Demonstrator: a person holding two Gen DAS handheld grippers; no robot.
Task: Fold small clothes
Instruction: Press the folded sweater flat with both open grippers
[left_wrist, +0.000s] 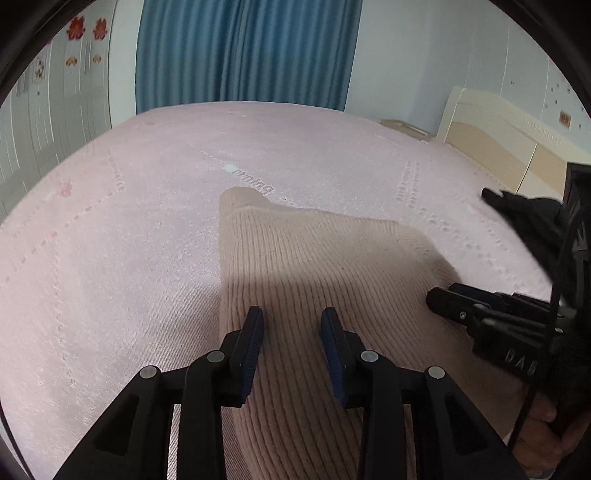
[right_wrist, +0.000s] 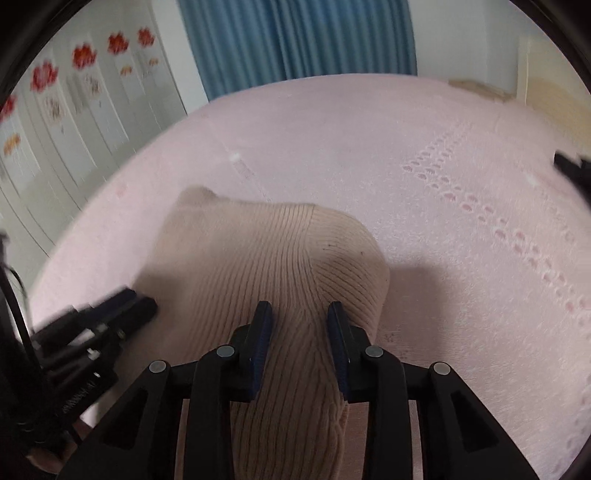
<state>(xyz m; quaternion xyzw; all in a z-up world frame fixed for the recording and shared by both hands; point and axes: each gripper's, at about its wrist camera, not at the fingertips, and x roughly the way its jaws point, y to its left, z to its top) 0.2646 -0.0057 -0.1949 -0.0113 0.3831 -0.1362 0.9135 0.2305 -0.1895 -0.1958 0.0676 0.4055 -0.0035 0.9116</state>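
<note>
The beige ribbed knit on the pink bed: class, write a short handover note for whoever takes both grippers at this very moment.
Left gripper: jaws apart above the beige ribbed knit, nothing pinched.
Right gripper: also parted over the knit, pads not pressing the cloth.
The knit lies on the pink bedspread, already folded into a compact shape with an edge doubled over. A dark item sits further off on the bed.
Done: at least one fold, it seems.
Left: probably check the shape and, if needed, regrip an edge for a final fold or smooth it flat.
</note>
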